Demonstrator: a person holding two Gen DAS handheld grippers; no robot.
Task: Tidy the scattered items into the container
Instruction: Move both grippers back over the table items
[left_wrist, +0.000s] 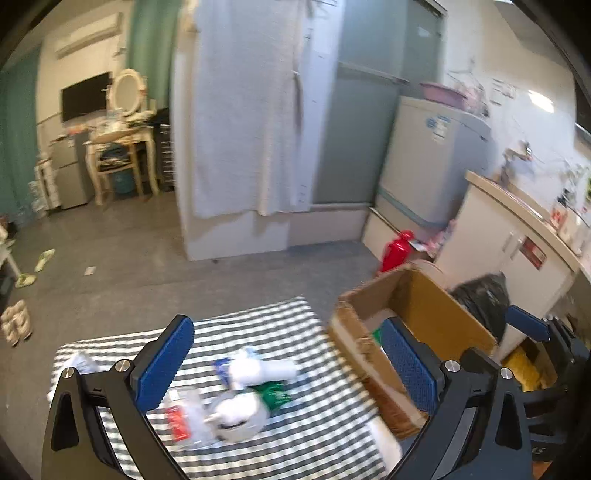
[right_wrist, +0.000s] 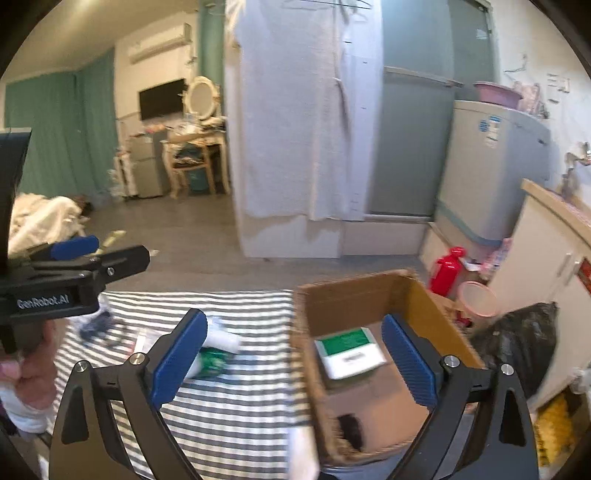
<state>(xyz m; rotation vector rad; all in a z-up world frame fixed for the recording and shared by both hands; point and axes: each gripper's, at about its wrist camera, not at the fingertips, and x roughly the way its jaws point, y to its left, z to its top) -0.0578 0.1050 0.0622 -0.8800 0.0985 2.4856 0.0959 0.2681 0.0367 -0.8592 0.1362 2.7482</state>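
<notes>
Both held wide apart and empty, the left gripper (left_wrist: 284, 363) hovers over the scattered items (left_wrist: 240, 391) on the striped cloth (left_wrist: 306, 435), while the right gripper (right_wrist: 293, 363) straddles the cardboard box (right_wrist: 369, 295) at its 3 o'clock, likely between picks.

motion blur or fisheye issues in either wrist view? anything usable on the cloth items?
Left wrist: small packets and a white roll on the striped green-and-white cloth are smeared by motion blur, labels unreadable; open left gripper stays sharp. Right wrist: milder blur; the green-and-white box inside the brown cardboard box is legible as a shape only. Both views bend straight edges near the rim.
</notes>
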